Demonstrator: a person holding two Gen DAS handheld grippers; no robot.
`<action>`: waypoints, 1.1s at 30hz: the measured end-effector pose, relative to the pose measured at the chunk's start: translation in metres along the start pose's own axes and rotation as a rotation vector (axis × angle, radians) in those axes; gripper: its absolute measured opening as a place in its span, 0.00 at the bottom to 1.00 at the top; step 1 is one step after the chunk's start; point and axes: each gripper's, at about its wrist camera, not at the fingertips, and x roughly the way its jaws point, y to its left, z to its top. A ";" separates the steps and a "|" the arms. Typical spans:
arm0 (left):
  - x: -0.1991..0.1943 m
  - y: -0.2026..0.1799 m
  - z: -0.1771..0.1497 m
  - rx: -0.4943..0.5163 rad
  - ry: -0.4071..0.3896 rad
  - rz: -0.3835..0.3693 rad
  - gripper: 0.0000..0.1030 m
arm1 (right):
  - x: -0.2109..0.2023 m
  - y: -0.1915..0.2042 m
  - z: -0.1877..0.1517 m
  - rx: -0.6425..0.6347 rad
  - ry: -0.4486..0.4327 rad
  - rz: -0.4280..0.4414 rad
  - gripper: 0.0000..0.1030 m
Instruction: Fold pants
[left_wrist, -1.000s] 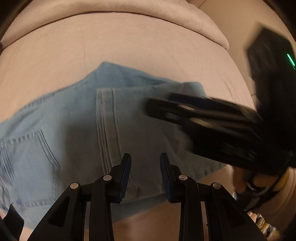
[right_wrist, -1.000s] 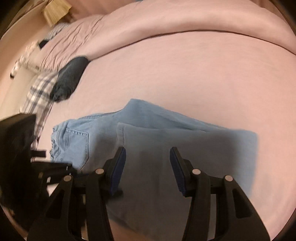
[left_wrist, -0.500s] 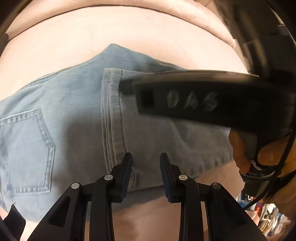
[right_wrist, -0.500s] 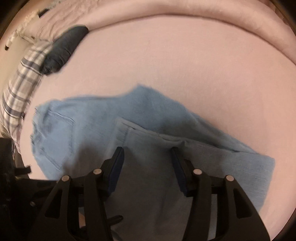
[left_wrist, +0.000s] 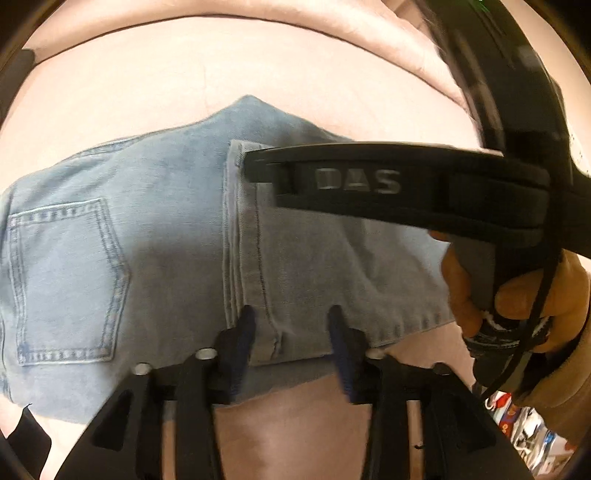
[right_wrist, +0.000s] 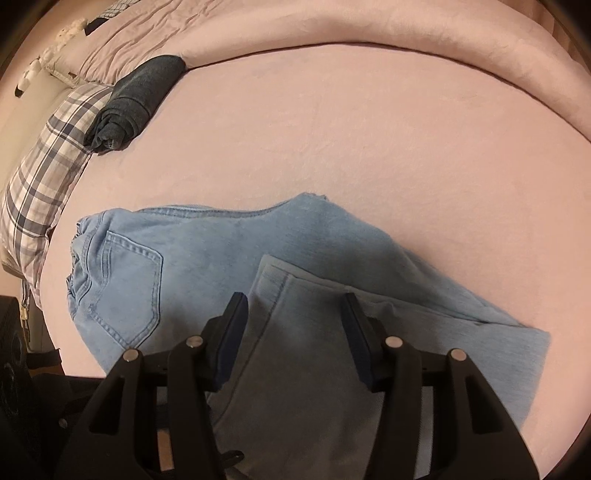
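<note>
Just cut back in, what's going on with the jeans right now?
A person with a handheld gripper in each hand is folding light blue jeans on a pink bed. The legs are already folded over toward the back pocket. Both the left gripper and the right gripper are open above the folded layer, holding nothing. Another dark folded garment sits by the plaid pillow.

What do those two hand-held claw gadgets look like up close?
Each gripper, left and right, is matte black plastic with two fingers lined with dark blue pads and silver screw heads. The right one shows grey "DAS" lettering, a black cable, and a bare hand on its handle.
</note>
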 end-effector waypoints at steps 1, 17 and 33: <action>-0.004 0.001 0.000 -0.006 -0.007 -0.006 0.52 | -0.005 -0.002 -0.001 0.008 -0.007 -0.002 0.50; 0.021 -0.003 0.001 0.016 -0.001 0.033 0.53 | -0.037 -0.103 -0.051 0.316 -0.028 -0.211 0.51; -0.128 0.118 -0.066 -0.465 -0.334 0.071 0.66 | -0.046 0.050 0.006 -0.116 0.004 0.133 0.56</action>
